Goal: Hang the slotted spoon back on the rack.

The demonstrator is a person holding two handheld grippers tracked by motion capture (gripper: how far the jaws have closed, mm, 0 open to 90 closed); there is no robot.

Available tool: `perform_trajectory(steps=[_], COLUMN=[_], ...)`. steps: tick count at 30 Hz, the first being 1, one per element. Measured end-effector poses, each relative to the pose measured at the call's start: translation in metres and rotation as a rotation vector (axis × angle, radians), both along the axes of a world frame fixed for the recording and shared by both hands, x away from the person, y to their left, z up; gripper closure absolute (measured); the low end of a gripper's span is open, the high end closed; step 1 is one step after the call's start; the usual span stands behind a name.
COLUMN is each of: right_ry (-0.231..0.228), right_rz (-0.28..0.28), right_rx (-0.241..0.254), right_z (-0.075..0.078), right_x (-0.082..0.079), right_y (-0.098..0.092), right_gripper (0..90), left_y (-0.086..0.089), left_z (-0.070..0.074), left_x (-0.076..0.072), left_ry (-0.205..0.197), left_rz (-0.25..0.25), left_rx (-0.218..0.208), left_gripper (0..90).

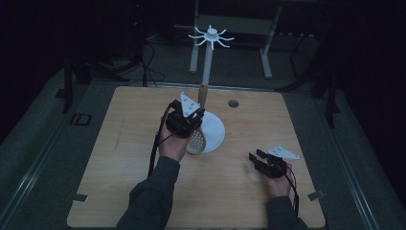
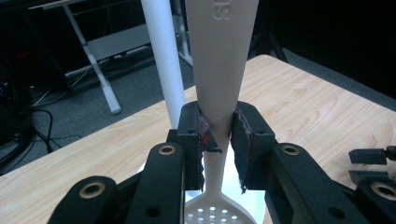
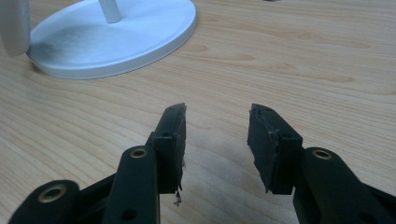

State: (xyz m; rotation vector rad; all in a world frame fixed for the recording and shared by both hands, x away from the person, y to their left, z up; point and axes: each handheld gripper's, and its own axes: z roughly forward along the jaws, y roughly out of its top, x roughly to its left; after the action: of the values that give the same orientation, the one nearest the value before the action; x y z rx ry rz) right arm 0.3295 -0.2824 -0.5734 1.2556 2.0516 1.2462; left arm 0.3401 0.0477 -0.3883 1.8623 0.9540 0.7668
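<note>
A pale slotted spoon (image 1: 197, 140) hangs upright with its perforated head low, against the round base of a white hook stand (image 1: 214, 133). My left gripper (image 1: 194, 115) is shut on the spoon's handle (image 2: 219, 70), and its pads press the narrow neck from both sides in the left gripper view (image 2: 218, 130). The stand's pole (image 2: 163, 60) rises just behind the handle. My right gripper (image 1: 256, 157) rests low over the table at the right. Its jaws stand open with nothing between them (image 3: 215, 126), pointing toward the stand's base (image 3: 116, 37).
The stand's top (image 1: 210, 36) carries several radiating white hooks. A small dark hole (image 1: 233, 103) sits in the wooden table (image 1: 119, 158) behind the base. Metal frame legs (image 1: 265, 52) and cables lie on the floor beyond the far edge.
</note>
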Motion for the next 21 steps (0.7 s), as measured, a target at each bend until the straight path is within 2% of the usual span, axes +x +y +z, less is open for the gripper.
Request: perform_trajectory(steps=[8,21], right_ry=[0.001,0.0], right_rz=[0.0,0.001], right_rx=[0.0,0.002], right_z=[0.0,0.0], right_x=[0.0,0.0], right_y=[0.0,0.0], right_gripper=[56.6,56.6], left_y=[-0.002,-0.011], left_z=[0.003,0.014], left_x=[0.001,0.004], left_ry=[-0.029,-0.057], left_rz=[0.043,0.072], left_rx=[-0.007,-0.026], left_gripper=[74.3,74.3])
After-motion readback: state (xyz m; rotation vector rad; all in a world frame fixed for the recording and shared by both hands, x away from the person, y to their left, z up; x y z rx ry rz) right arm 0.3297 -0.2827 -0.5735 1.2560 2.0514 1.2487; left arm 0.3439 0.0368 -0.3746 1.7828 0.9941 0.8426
